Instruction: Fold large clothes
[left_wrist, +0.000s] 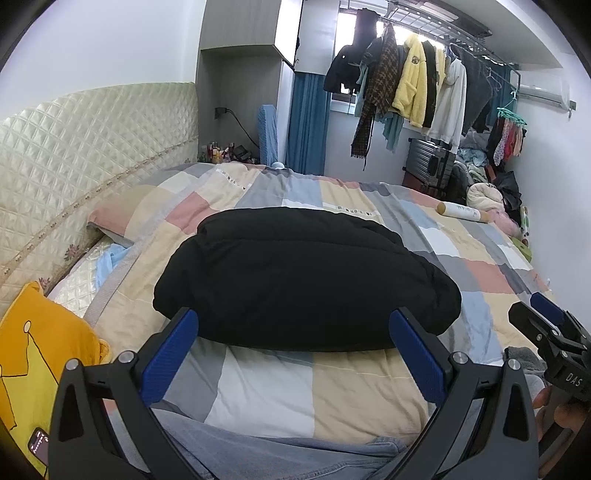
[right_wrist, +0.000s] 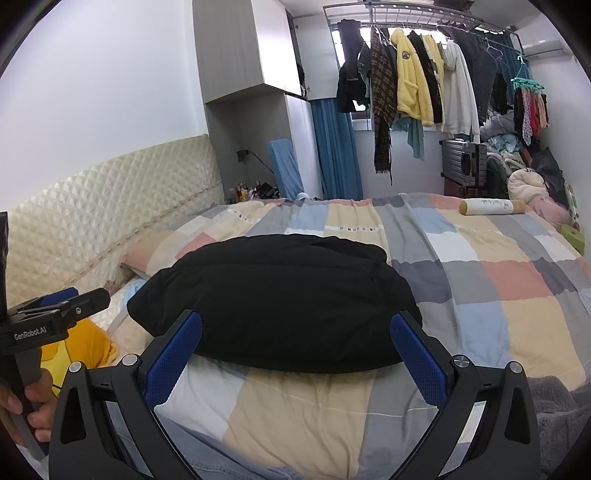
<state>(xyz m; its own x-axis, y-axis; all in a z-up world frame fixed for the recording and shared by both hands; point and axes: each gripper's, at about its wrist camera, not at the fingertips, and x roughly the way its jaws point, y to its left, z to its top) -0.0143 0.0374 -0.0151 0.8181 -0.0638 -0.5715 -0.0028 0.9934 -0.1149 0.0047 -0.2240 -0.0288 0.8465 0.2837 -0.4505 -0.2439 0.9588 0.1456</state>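
A black puffy garment (left_wrist: 306, 280) lies folded into a thick bundle on the checked quilt (left_wrist: 369, 398) in the middle of the bed; the right wrist view shows the same bundle (right_wrist: 277, 302). My left gripper (left_wrist: 294, 325) stands open just short of its near edge, nothing between the blue pads. My right gripper (right_wrist: 296, 328) is open too, held back from the bundle. Each view catches the other gripper at its side edge: the right one (left_wrist: 546, 325) and the left one (right_wrist: 70, 306), held by a hand (right_wrist: 33, 402).
A quilted headboard (left_wrist: 74, 155) runs along the left. A yellow garment (left_wrist: 40, 354) lies at the near left, denim (left_wrist: 258, 450) under the grippers. A white roll (left_wrist: 461, 212) rests at the far right. Hanging clothes (right_wrist: 413, 81) and a suitcase (right_wrist: 463, 162) fill the back.
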